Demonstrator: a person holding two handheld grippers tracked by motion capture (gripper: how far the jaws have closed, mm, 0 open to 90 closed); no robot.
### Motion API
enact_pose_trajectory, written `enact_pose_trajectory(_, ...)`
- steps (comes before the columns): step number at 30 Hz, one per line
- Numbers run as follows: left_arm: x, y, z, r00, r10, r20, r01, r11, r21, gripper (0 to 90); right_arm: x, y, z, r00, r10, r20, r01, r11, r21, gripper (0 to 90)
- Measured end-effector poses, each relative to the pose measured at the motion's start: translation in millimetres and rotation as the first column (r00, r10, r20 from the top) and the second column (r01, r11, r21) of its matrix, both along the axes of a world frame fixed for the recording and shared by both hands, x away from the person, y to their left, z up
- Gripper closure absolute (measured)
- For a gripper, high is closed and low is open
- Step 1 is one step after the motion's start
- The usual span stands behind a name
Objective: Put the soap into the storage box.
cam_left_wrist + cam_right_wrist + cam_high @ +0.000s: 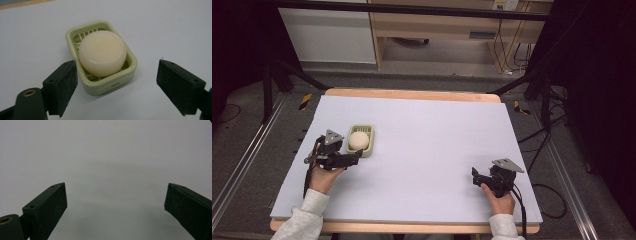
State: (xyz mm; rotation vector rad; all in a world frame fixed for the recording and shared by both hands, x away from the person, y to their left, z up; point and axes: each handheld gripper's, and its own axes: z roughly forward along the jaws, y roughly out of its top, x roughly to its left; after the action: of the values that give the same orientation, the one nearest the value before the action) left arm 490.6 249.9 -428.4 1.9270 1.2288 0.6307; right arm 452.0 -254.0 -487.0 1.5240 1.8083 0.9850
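The left gripper (pixel 116 83) sits low before the pale green soap dish (pixel 128 72), jaws spread wide and holding nothing — one pad just beside the dish's near corner. To take it cleanly I'd say centre the dish between both pads, then squeeze on its walls, not on the round soap (pixel 102 56) lying inside. The dish rests on the left part of the white table top (pixel 432 135). The right gripper (pixel 476 176) waits well apart on the right, jaws likewise parted and empty. Beyond, a wooden cabinet (pixel 437 25) and floor cables (pixel 542 140) — dim room.
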Motion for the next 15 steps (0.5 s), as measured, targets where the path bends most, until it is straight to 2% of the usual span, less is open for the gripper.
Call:
enact_pose_trajectory(6, -12.3, 10.3, -5.8, 0.9997, 0.019, 0.015, -0.019, 0.9998, 0.001, 15.9, 0.0, -0.1, -0.1, 1.0000, 0.002, 0.000, -0.002, 1.0000, 0.001, 4.8)
enact_pose_trajectory(7, -16.2, 14.8, -10.0, 0.9998, 0.020, 0.003, -0.020, 0.9998, 0.000, 15.9, 0.1, -0.1, -0.1, 1.0000, 0.002, 0.000, -0.002, 1.0000, 0.002, 4.8)
enact_pose_trajectory(13, -26.4, 21.7, -19.5, 0.9998, 0.017, -0.012, -0.017, 0.9998, 0.015, 15.6, 0.0, 0.0, -0.1, 1.0000, 0.002, 0.000, -0.002, 1.0000, 0.000, 4.8)
enact_pose_trajectory(15, -30.8, 24.3, -22.5, 0.9998, 0.014, -0.015, -0.013, 0.9993, 0.034, 15.2, 0.0, 0.0, -0.1, 1.0000, 0.002, 0.000, -0.002, 1.0000, 0.000, 4.8)
